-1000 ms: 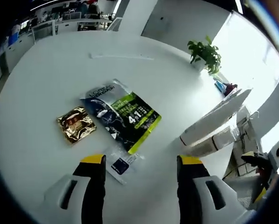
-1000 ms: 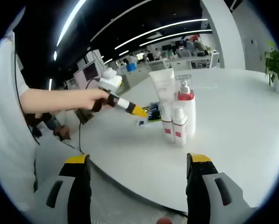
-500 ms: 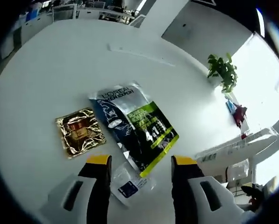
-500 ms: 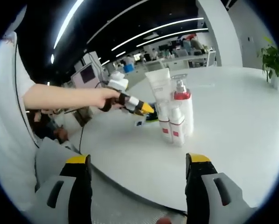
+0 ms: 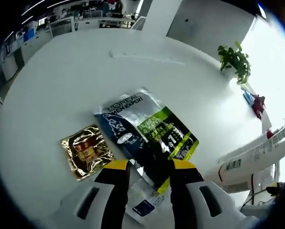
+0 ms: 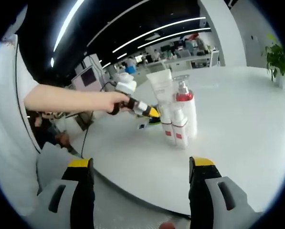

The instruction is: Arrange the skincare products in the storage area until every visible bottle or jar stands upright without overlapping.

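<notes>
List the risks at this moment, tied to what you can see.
1. The left gripper hangs over the overlapping edges of the dark L'Oreal sachet and the small clear sachet; closing could pinch both or crease them.
2. The gold sachet lies beside the jaws and could be nudged.
3. The bottles stand tightly clustered; bumping one could topple its neighbours.

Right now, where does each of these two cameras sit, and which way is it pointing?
Left gripper view: rides on the left claw, looking down at the white table with the dark sachet, gold sachet and small packet; its own jaws show.
Right gripper view: rides on the right claw, off the table edge, facing the upright bottles; the person's arm shows.
Shared: the table, and the left claw.
</notes>
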`<state>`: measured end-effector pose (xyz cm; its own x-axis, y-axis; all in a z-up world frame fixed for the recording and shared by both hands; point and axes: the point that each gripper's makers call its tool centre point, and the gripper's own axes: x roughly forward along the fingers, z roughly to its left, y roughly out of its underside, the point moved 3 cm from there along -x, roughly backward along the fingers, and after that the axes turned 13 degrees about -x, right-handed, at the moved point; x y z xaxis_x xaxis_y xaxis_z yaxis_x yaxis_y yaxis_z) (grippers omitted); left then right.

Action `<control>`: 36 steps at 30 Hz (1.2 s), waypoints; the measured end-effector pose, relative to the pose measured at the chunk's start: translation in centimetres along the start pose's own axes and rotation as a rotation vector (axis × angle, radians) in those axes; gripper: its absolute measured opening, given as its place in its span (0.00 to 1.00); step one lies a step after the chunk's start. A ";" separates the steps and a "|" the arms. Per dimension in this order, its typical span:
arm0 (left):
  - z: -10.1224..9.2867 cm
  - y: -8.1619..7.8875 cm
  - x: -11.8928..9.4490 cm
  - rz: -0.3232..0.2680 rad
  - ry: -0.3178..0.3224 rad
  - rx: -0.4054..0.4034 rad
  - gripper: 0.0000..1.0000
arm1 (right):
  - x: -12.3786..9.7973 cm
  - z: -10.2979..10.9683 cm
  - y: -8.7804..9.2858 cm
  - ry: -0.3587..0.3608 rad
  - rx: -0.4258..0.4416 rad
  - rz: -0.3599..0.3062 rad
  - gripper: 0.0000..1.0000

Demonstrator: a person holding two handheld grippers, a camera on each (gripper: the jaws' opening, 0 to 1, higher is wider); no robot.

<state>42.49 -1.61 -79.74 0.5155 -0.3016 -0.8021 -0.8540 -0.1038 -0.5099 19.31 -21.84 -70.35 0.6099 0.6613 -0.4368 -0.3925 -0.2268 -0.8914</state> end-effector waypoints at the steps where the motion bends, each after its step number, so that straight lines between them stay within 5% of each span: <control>1: 0.1 0.0 0.0 -0.002 -0.017 0.027 0.31 | 0.0 0.0 0.0 -0.001 0.003 -0.001 0.81; 7: 0.6 -0.5 0.6 -0.016 -0.036 0.107 0.12 | 0.0 -0.1 0.0 0.000 0.008 -0.001 0.81; 16: 1.0 -1.1 0.0 -0.039 0.008 0.117 0.05 | 0.0 -0.1 0.1 0.003 0.007 0.003 0.81; 23: 0.8 -2.5 -2.3 -0.075 0.156 -0.045 0.05 | 0.0 0.0 0.1 0.004 -0.001 0.005 0.81; 31: 1.6 -1.7 -6.2 -0.105 0.240 -0.181 0.05 | 0.0 0.2 0.0 0.000 -0.020 0.005 0.81; 36: 2.3 -1.7 -8.5 -0.155 0.337 -0.350 0.04 | 0.1 0.8 -0.2 -0.036 -0.025 0.006 0.77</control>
<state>39.70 3.33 -72.82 0.6362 -0.5401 -0.5510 -0.7712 -0.4659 -0.4338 18.91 -21.16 -70.08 0.5825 0.6851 -0.4375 -0.3781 -0.2481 -0.8919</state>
